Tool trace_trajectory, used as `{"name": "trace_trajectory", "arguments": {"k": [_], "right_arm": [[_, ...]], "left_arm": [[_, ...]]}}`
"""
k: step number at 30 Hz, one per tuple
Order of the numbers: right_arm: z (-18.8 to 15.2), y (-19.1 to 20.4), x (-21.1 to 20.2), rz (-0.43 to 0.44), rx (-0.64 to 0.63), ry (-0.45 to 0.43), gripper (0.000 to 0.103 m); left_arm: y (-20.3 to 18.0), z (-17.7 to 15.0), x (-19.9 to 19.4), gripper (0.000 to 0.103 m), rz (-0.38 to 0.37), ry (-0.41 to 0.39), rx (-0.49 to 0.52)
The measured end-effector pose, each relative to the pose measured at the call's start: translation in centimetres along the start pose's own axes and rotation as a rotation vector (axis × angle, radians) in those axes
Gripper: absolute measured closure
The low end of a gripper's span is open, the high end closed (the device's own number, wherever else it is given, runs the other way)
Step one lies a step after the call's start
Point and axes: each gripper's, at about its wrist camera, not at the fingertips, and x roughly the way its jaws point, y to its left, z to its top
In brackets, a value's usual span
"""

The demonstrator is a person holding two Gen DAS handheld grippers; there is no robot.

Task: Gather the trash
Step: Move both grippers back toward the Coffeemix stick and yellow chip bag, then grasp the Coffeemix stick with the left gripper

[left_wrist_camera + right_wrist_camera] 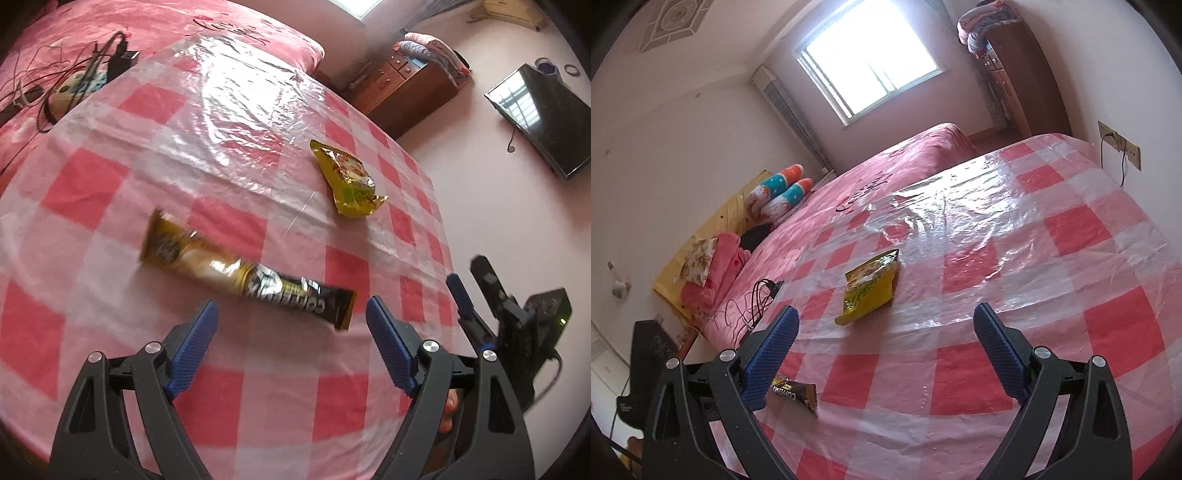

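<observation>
A long gold and black coffee wrapper lies flat on the red and white checked table, just ahead of my left gripper. That gripper hovers open above the cloth with nothing between its fingers. A crumpled yellow snack packet lies farther back to the right. In the right wrist view that yellow snack packet sits ahead of my open, empty right gripper, and the coffee wrapper's end pokes out by the left finger. My right gripper also shows beyond the table's right edge.
Clear plastic sheeting covers the table. A bed with a pink sheet adjoins it, with black cables and pillows on it. A wooden dresser and a dark screen stand by the wall.
</observation>
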Motion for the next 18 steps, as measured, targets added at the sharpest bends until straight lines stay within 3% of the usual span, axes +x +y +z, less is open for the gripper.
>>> {"name": "trace_trajectory", "arguments": {"k": [8,11,16,18], "right_arm": [[0.2,-0.4,0.5,0.018,0.018,0.015,0.009],[0.3,-0.5,0.8,0.028,0.024,0.024,0.009],[0.3,-0.6,2.1,0.043,0.042,0.056,0.009],[0.4,-0.4,2.5,0.047,0.046,0.067,0.009]], "left_arm": [[-1.8,3.6,3.4,0.021,0.063,-0.028,0.071],[-2.6,4.6,4.4,0.021,0.117,-0.047,0.131],[-4.0,4.2,5.2,0.021,0.194,-0.059,0.244],[-4.5,3.9,5.6,0.03,0.242,-0.071,0.286]]}}
